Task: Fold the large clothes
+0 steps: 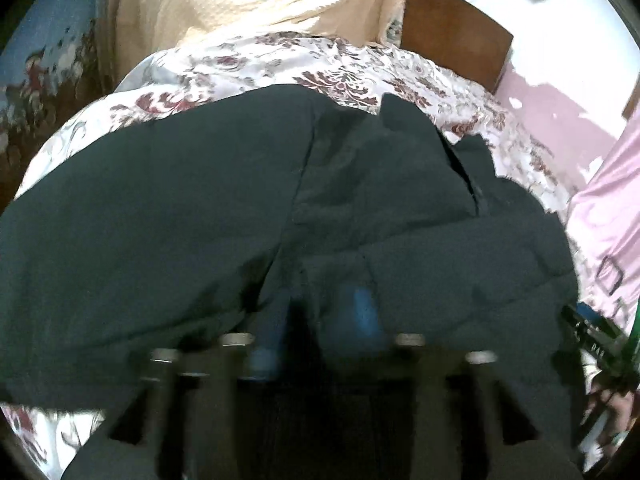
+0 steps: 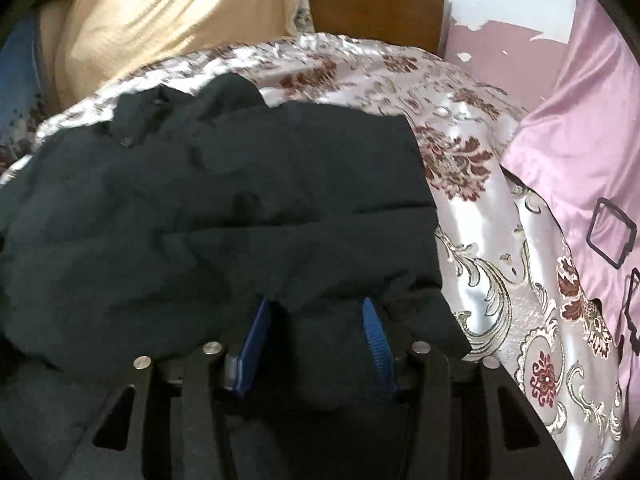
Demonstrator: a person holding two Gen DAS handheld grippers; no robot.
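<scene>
A large dark puffy jacket (image 1: 200, 220) lies spread on a floral satin bedspread (image 1: 248, 60) and fills most of both views. My left gripper (image 1: 316, 320) is blurred and hovers low over the jacket. Its blue pads (image 1: 362, 312) stand apart, with nothing clearly pinched between them. In the right wrist view the jacket (image 2: 200, 200) ends at a hem near the fingers. My right gripper (image 2: 314, 304) stands open at that hem. A bulge of jacket fabric sits between its blue pads (image 2: 376, 336), and their inner faces show bare.
A cream cloth (image 2: 160, 12) hangs at the back beside a brown wooden headboard (image 2: 376, 4). Pink satin fabric (image 2: 580, 140) with black square outlines lies on the right. Bare floral bedspread (image 2: 480, 240) shows right of the jacket. A hand (image 1: 616, 404) is at the left wrist view's right edge.
</scene>
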